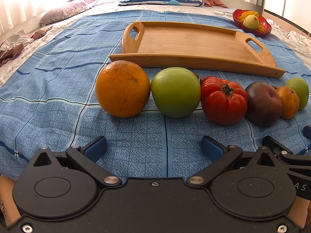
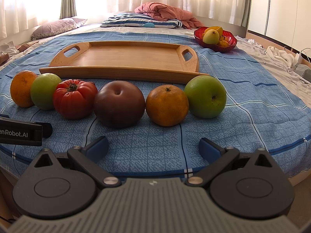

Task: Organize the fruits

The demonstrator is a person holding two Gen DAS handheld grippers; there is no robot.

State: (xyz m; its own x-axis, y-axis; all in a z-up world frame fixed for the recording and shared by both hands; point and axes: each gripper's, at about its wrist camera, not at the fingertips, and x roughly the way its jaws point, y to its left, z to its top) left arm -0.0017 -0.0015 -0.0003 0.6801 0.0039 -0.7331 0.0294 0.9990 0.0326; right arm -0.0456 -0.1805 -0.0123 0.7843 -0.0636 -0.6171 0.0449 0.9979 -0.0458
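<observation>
Six fruits (image 2: 118,104) lined on the bed before an empty wooden tray (image 2: 124,58), ready for loading; left tool (image 1: 153,147) and right tool (image 2: 153,148) both spread, holding nothing.

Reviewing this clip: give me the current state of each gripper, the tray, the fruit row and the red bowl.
left gripper: open, holding nothing
right gripper: open, holding nothing
wooden tray: empty, flat on the bedspread
fruit row: six pieces lined up in front of the tray, none on it
red bowl: filled with fruit
</observation>
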